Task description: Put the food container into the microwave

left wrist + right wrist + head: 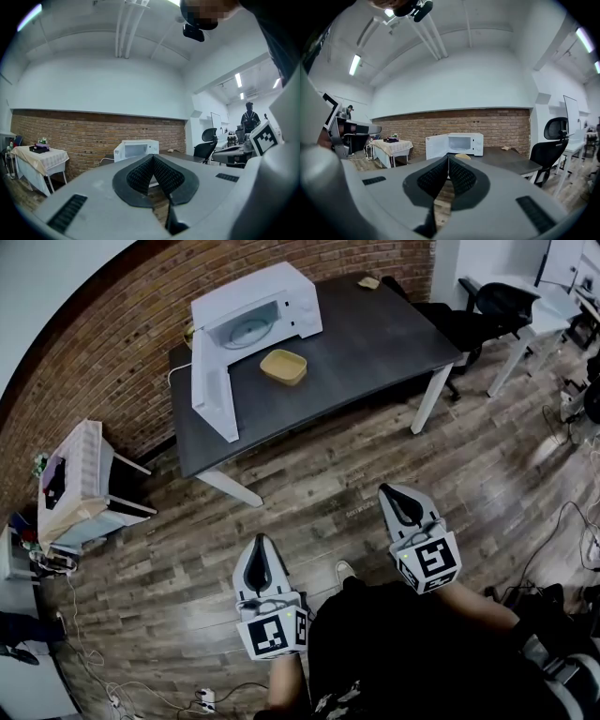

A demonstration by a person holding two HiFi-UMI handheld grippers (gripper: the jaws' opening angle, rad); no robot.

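Seen from the head view, I am looking steeply down at a wooden floor, with a dark desk set against a curved-looking brick wall. A white microwave stands on the desk's far left part. Its door is swung wide open toward me, and a glass turntable shows inside. The food container, a shallow tan tray with rounded corners, sits on the desk just in front of the open cavity, not touching the microwave. A small tan object lies at the far corner of the desk, well apart from it.

I hold both grippers low over the floor, close to my body and well short of the desk. The left gripper points forward toward the desk. In its own view its black ribbed fingers are pressed together at the tip, empty, with the microwave showing beyond them. The right gripper is beside it, and its fingers are likewise closed on nothing. The container peeks just above their tip in that view.

A black office chair stands to the right of the desk. A small cloth-covered table stands to its left, and cables trail across the floor.
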